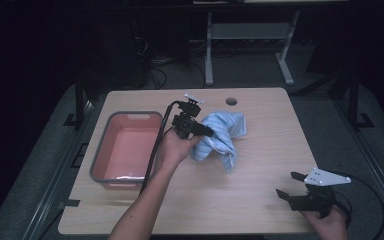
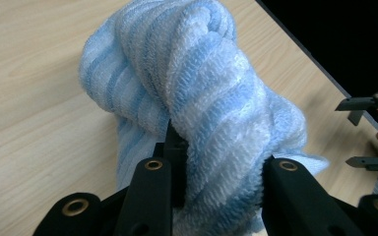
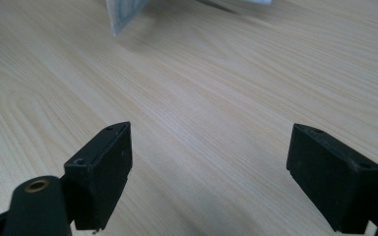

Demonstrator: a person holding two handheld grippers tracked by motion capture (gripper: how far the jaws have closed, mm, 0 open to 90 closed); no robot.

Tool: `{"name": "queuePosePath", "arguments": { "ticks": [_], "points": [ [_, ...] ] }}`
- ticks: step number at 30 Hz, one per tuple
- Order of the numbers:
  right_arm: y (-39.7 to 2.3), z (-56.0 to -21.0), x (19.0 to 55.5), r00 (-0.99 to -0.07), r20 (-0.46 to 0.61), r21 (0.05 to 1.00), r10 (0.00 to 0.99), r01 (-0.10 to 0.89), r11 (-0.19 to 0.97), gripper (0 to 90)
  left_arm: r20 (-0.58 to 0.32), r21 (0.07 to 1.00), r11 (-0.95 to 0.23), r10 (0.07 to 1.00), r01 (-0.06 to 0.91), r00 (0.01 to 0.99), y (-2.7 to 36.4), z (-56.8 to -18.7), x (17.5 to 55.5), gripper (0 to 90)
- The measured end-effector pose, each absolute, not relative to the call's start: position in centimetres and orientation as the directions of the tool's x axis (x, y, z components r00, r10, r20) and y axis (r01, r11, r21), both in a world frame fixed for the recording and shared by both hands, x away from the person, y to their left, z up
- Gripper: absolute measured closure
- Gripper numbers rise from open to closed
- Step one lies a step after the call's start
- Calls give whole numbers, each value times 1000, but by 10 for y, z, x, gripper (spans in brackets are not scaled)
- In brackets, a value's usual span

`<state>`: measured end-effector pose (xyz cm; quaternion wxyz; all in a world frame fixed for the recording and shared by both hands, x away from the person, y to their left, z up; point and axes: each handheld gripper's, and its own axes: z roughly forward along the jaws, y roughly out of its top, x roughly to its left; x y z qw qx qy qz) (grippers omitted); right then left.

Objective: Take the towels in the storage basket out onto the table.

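Observation:
A light blue striped towel hangs bunched above the middle of the wooden table. My left gripper is shut on the towel, whose thick folds are squeezed between the two black jaws. Its lower corner dangles toward the table. At the table's front right, my right gripper stands open just above the wood, nothing between its fingers. The right gripper also appears far off in the left gripper view.
A grey-rimmed pink tub sits at the table's left side, its inside bare. A round cable hole lies near the far edge. A desk frame and cables stand on the floor beyond.

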<state>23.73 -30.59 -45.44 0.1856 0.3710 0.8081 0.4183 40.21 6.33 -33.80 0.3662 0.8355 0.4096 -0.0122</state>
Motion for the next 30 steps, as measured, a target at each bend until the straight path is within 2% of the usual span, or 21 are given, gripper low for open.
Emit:
{"name": "queuePosePath", "arguments": {
  "ticks": [16,30],
  "points": [
    [-306,-455,237,-659,8,814,752,442,378,168,-351,570,-383,686,727,637,39,-369,406,695],
    [-304,-458,238,-663,10,805,749,449,387,168,-343,551,-397,694,735,632,29,-388,408,682]
  ]
}}
